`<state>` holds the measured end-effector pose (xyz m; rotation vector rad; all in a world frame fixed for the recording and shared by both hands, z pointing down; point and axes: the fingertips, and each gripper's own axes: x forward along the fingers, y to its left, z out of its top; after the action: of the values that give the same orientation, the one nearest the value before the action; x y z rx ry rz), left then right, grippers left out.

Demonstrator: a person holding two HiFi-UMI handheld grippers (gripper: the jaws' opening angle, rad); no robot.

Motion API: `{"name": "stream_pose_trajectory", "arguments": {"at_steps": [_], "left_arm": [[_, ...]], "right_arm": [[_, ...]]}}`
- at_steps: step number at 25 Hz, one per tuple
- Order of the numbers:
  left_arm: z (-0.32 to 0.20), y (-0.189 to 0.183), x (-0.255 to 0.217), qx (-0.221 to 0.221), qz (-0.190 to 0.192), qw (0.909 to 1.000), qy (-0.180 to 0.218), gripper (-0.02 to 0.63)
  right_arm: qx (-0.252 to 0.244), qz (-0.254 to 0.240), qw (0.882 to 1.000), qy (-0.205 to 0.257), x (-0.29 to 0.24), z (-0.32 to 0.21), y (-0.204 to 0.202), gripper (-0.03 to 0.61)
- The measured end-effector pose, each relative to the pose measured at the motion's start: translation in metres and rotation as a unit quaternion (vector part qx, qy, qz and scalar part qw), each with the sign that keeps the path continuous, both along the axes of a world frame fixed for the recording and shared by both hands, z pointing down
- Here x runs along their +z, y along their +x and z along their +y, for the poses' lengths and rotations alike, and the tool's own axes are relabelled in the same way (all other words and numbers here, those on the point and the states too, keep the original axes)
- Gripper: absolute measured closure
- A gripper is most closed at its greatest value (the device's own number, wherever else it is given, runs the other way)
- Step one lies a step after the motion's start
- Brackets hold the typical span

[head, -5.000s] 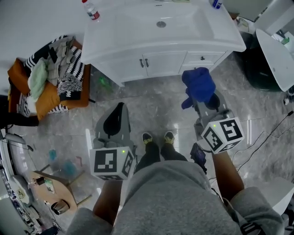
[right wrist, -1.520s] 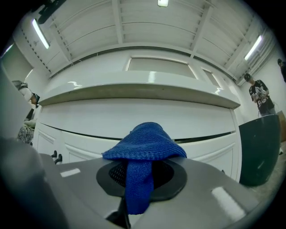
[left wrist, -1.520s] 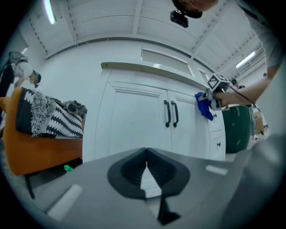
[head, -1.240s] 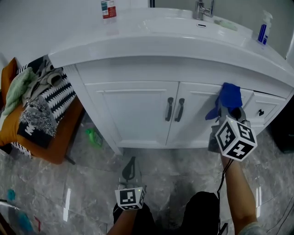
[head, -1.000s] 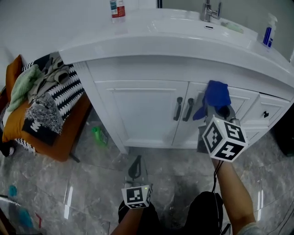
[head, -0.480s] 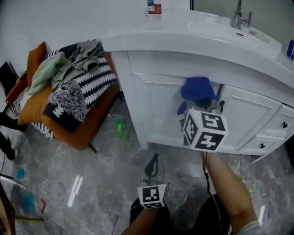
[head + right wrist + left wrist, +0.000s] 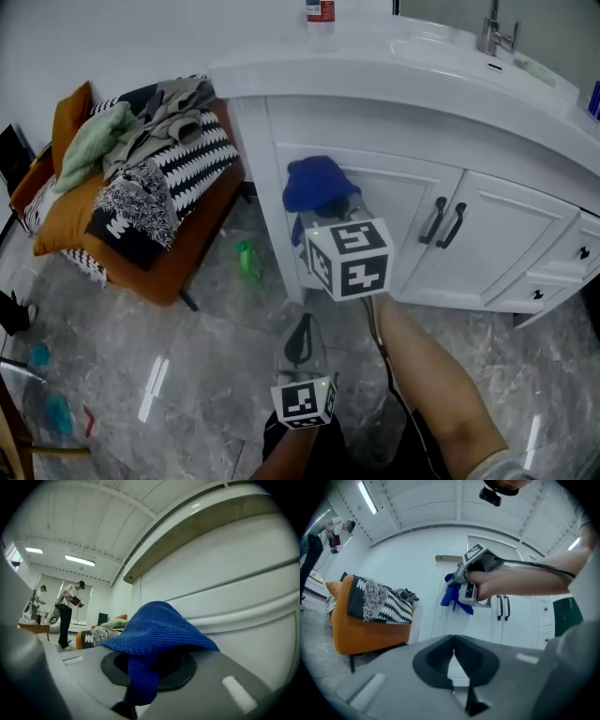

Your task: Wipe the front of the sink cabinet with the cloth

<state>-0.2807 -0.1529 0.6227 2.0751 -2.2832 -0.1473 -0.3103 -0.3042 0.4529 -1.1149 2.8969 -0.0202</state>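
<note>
A blue cloth (image 7: 317,182) is pinched in my right gripper (image 7: 330,204), which is shut on it and presses it to the left door of the white sink cabinet (image 7: 394,202). In the right gripper view the cloth (image 7: 157,630) drapes over the jaws against the cabinet panel (image 7: 234,592). My left gripper (image 7: 302,343) hangs low over the floor, shut and empty, well below the cabinet. The left gripper view has the cloth (image 7: 452,595) and the right gripper (image 7: 476,576) at the cabinet front.
An orange chair (image 7: 141,253) piled with clothes (image 7: 141,159) stands left of the cabinet. A green bottle (image 7: 247,261) lies on the grey marble floor by the cabinet's corner. Black door handles (image 7: 444,221) sit right of the cloth. A bottle (image 7: 320,11) stands on the countertop.
The right gripper with the cloth has swept left across the cabinet front, from beside the handles to the left door's left part. The left gripper stays low.
</note>
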Motion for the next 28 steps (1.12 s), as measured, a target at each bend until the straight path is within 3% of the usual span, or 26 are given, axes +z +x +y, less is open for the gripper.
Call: {"name": "stream_pose_trajectory", "arguments": {"at_steps": [3,8,11,17,23,28], "left_arm": [[-0.001,-0.001,0.0,-0.002,0.004,1.0,0.001,0.604],[-0.005,0.007,0.006,0.009,-0.011,0.9999,-0.007,0.604],[-0.008,0.005,0.009,0.007,-0.012,0.9998,-0.012,0.604],[-0.013,0.013,0.014,0.015,-0.028,0.9993,-0.02,0.604],[-0.021,0.026,0.02,0.03,-0.041,0.9983,-0.028,0.604],[-0.03,0.042,0.028,0.044,-0.056,0.9968,-0.038,0.604]], "right_arm": [[-0.019,-0.002,1.0,-0.016,0.012,-0.001,0.0,0.509],[-0.025,0.057,0.997,-0.037,0.053,-0.001,0.01,0.509],[-0.005,0.076,0.997,-0.028,0.063,-0.004,0.029,0.509],[0.038,0.068,0.996,-0.044,0.074,-0.011,0.083,0.509],[0.118,0.051,0.991,-0.047,0.074,-0.018,0.156,0.509],[0.126,0.06,0.99,-0.023,0.067,-0.004,0.189,0.511]]}}
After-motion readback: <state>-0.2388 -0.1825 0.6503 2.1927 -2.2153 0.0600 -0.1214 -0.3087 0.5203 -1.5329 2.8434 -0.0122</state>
